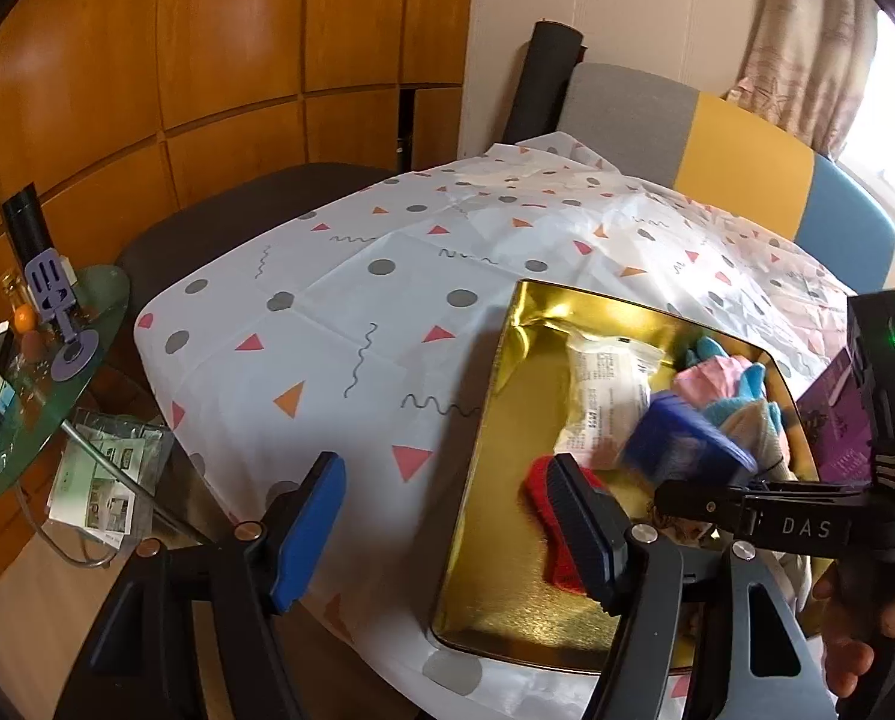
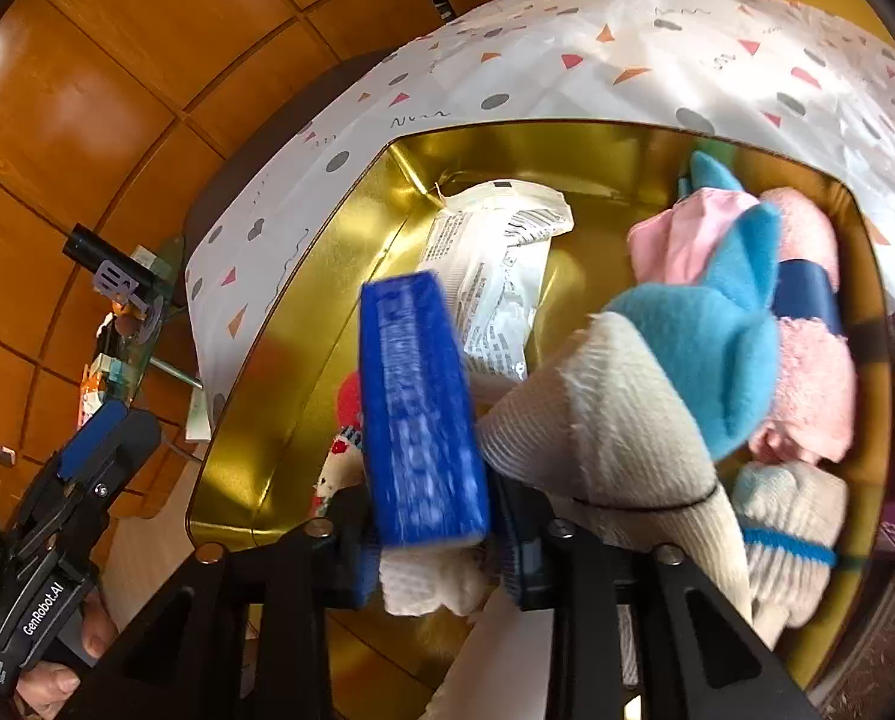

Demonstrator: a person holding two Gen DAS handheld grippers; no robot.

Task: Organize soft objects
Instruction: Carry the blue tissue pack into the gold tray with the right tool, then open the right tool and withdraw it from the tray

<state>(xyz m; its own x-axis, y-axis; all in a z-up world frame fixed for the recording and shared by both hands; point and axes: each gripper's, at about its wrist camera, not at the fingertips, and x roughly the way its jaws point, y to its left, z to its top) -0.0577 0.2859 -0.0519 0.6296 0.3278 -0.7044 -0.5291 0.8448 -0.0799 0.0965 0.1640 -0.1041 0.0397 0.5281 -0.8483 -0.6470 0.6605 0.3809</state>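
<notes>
The left wrist view shows a gold tray (image 1: 495, 540) on the patterned tablecloth (image 1: 339, 300), holding one white packet (image 1: 603, 396), one red knit piece (image 1: 543, 516) and a heap of socks (image 1: 741, 396). The left gripper (image 1: 441, 540) hovers with jaws apart, grasping nothing; bare cloth lies to its left.

The right wrist view shows the right gripper (image 2: 441, 534) low over the tray (image 2: 303, 312), white cloth (image 2: 429, 588) between its partly parted pads; whether they press it cannot be told. One blue plush (image 2: 711, 324), pink cloth (image 2: 807, 396) and a cream sock (image 2: 603, 420) crowd the right side.
</notes>
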